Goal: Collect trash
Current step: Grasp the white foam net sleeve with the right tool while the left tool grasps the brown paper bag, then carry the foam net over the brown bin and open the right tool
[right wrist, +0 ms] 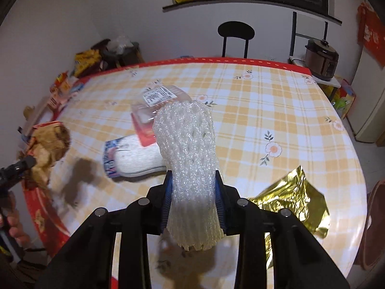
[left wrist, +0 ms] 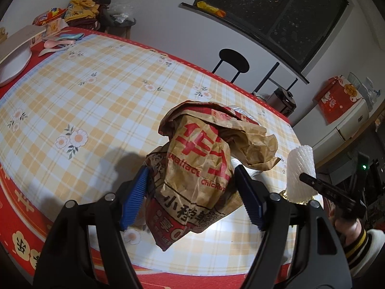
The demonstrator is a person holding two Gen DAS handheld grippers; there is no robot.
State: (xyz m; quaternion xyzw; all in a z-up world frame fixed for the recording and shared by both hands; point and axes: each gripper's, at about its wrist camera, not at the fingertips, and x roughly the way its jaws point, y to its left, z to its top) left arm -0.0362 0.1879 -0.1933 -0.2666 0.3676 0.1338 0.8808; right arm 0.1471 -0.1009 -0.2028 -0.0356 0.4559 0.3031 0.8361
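Indoor light from overhead, fairly bright. Window (left wrist: 276, 12) dark. Hard shadows on tablecloth (left wrist: 96, 101) beside paper bag (left wrist: 199, 168). Mild glare on gold foil (right wrist: 293, 204). Strong fisheye bending, black corners. Bag blurred in right view.

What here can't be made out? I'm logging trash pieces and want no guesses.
- Left wrist view: the paper bag hides the items behind it; whether the left gripper pinches it is unclear.
- Right wrist view: the foam net covers part of the clear tray; its label is too small to read.
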